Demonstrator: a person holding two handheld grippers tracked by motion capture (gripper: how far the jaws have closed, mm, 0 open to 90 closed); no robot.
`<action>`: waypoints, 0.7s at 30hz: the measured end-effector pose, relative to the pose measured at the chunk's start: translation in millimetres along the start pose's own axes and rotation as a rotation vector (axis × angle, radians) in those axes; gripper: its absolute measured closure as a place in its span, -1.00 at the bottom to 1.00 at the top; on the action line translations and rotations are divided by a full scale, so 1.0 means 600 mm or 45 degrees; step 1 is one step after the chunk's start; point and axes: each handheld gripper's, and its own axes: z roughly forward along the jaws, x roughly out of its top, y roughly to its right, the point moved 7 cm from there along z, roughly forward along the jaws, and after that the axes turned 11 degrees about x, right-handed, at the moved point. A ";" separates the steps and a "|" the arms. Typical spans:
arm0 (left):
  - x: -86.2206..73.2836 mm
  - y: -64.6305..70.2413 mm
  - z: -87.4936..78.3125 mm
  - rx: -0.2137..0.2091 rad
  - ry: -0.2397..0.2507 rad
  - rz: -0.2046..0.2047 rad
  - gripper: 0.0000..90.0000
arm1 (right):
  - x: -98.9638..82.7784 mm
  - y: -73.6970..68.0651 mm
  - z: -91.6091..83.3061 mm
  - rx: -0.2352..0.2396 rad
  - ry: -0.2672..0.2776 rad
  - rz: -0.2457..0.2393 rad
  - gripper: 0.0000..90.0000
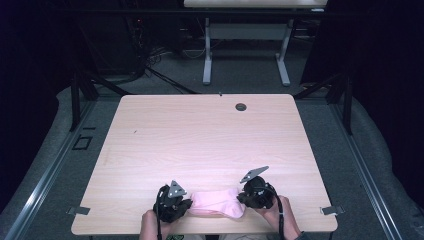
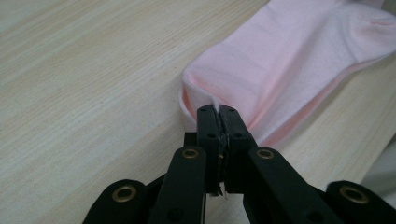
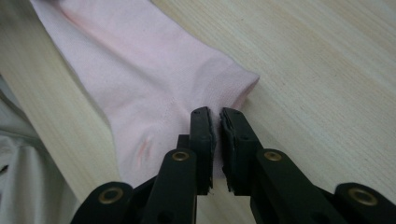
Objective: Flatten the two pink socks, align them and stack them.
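Pink sock (image 1: pixel 216 204) held at both ends by the two grippers, near edge of the surface (image 1: pixel 200 135)

The sock lies flat and stretched left to right on the light wood surface, close to its near edge, between the person's two hands. The left gripper (image 1: pixel 172 202) is at the sock's left end: in the left gripper view its jaws are closed tight on a pinch of the pink fabric (image 2: pixel 280 60), with a sliver of cloth showing between them. The right gripper (image 1: pixel 256 195) is at the sock's right end: in the right gripper view its jaws are clamped on the edge of the sock (image 3: pixel 154 93) beside a corner of it, with a narrow slit visible between the pads. Both grippers sit low over the surface, the sock spanning the gap between them
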 end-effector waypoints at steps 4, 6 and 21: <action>-0.003 -0.004 0.003 0.007 -0.003 0.001 0.89 | -0.007 0.002 0.010 -0.013 -0.023 -0.012 0.83; -0.007 -0.006 0.002 0.013 -0.010 -0.001 0.76 | -0.011 0.003 0.011 -0.012 -0.008 -0.006 0.82; 0.011 -0.063 -0.051 0.115 0.104 -0.077 -0.48 | -0.010 0.020 -0.034 -0.019 0.139 0.008 0.21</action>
